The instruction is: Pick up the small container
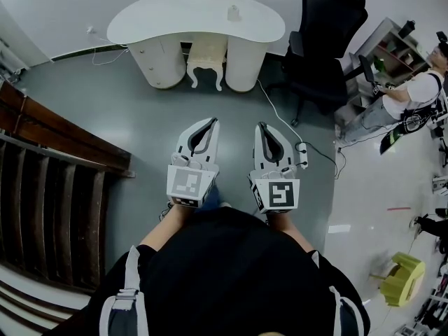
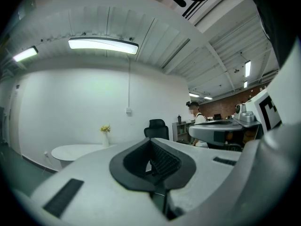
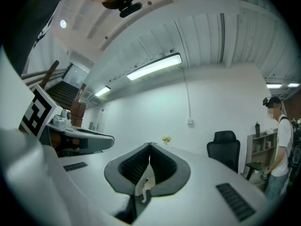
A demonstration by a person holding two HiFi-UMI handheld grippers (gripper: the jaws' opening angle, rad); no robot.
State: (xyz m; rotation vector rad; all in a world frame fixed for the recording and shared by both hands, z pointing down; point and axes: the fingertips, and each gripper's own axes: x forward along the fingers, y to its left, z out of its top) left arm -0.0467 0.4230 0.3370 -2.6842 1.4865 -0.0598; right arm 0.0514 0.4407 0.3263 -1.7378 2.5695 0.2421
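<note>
A small white container [image 1: 234, 12] stands on the far right part of a white curved table [image 1: 161, 19] across the room. My left gripper [image 1: 213, 121] and right gripper [image 1: 261, 125] are held side by side in front of my body, well short of the table, pointing toward it. Both are shut with their tips touching and nothing between them. In the left gripper view the closed jaws [image 2: 150, 140] cover the table's right part, so the container is hidden there. The right gripper view shows its own closed jaws [image 3: 150, 145].
A white stool [image 1: 207, 58] sits under the table, and a vase of yellow flowers [image 2: 105, 136] stands on it. A black office chair [image 1: 325, 40] and a person [image 1: 413, 96] by shelves are at the right. A cable with a power strip [image 1: 302, 154] lies on the floor. Wooden stairs [image 1: 49, 187] run along the left.
</note>
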